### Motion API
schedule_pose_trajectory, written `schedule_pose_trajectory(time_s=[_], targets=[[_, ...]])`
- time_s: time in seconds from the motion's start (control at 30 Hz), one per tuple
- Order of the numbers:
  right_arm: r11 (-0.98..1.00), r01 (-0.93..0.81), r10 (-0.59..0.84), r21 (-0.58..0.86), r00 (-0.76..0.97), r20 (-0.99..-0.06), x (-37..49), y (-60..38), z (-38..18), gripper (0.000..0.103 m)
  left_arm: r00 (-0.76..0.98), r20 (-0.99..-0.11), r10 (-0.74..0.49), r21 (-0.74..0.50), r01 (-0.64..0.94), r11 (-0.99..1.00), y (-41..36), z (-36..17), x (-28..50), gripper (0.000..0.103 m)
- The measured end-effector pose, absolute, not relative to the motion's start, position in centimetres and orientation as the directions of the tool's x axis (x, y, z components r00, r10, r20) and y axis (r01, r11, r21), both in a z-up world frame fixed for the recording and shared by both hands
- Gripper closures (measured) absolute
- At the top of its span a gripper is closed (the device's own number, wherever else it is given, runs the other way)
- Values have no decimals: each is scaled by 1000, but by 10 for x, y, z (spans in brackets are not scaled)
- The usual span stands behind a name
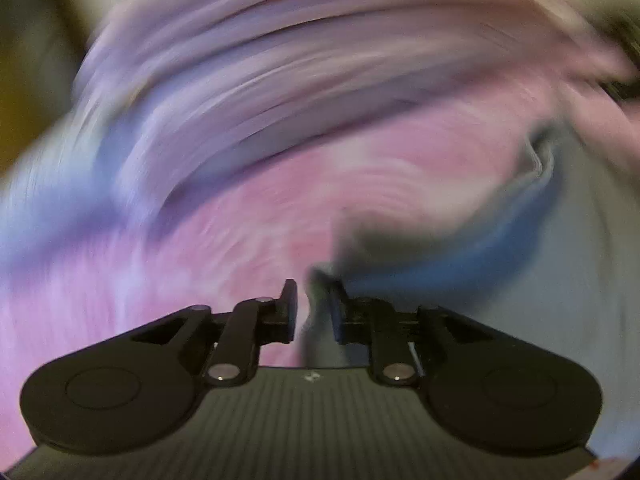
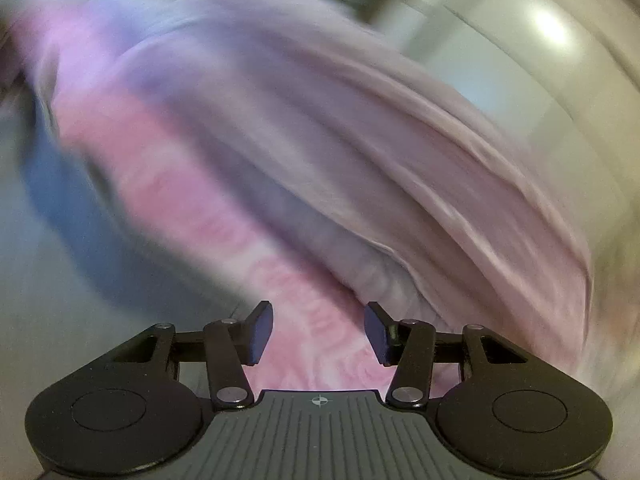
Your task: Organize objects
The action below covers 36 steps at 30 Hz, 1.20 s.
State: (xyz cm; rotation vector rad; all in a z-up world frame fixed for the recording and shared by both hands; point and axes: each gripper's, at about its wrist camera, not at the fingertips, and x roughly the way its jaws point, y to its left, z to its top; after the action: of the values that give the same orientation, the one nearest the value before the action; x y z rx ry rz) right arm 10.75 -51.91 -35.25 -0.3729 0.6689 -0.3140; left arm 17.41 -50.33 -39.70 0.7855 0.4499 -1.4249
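The pink cloth point(image 1: 304, 152) fills most of both wrist views, badly smeared by motion blur; it lies bunched in long folds on a pale surface point(image 1: 592, 280), lilac-grey above and rose-pink with a faint swirl pattern below. Only the left view shows a blue patch point(image 1: 472, 264) at the cloth's right edge running to the left gripper point(image 1: 314, 308), whose narrowly parted jaws pinch a pale fold. The right gripper point(image 2: 318, 332) hangs spread wide over the pink band, holding nothing.
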Motion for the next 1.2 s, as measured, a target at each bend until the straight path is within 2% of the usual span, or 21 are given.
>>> schedule_pose_trajectory(time_s=[0.03,0.07,0.1,0.13,0.17,0.3,0.4,0.43,0.47,0.5,0.53,0.57,0.6,0.67,0.97,1.1,1.2], targets=[[930,194,-352,-313,721,-597,114,-537,-347,56,167,-709,-685,160,984,74,-511,-394,189,85],[954,213,-298,-208,701,-648,116,-551,-345,56,186,-719,-670,92,981,174,-517,-391,207,77],[967,225,-243,-117,691,-681,115,-561,-347,56,167,-740,-652,3,970,244,-520,-390,224,74],[976,218,-170,-22,687,-707,112,-570,-353,56,110,-759,-641,-87,959,268,-520,-391,239,74],[977,213,-126,29,679,-724,113,-572,-357,56,77,-769,-634,-126,955,268,-518,-392,245,73],[961,231,-30,155,639,-768,125,-574,-380,56,-46,-826,-562,-176,968,180,-513,-414,242,66],[919,290,8,267,663,-748,128,-577,-402,56,-57,-807,-588,-175,974,146,-515,-423,233,63],[913,298,6,279,674,-739,127,-577,-403,56,-63,-803,-593,-181,973,141,-515,-424,229,61],[907,308,1,287,680,-733,128,-575,-404,62,-76,-800,-596,-186,975,125,-518,-425,224,62],[906,307,3,291,684,-730,130,-576,-403,92,-80,-800,-595,-172,980,99,-520,-426,220,65],[903,314,0,292,681,-732,131,-576,-403,94,-77,-801,-593,-143,988,65,-522,-427,214,70],[895,324,5,308,683,-731,130,-577,-402,96,-80,-801,-594,-120,992,28,-524,-428,208,84],[889,329,7,318,685,-728,130,-577,-400,98,-101,-801,-590,-121,993,-5,-525,-427,204,98],[894,335,-18,299,693,-721,128,-573,-393,99,-92,-808,-582,-103,995,-14,-530,-424,198,103],[917,366,-186,156,740,-646,144,-559,-333,102,-40,-729,-684,-69,998,15,-545,-383,195,103],[911,405,-278,83,748,-603,160,-570,-314,102,-14,-664,-748,-59,998,34,-572,-357,195,102],[877,480,-380,21,720,-581,174,-581,-313,99,55,-621,-782,5,998,66,-595,-346,185,101]])
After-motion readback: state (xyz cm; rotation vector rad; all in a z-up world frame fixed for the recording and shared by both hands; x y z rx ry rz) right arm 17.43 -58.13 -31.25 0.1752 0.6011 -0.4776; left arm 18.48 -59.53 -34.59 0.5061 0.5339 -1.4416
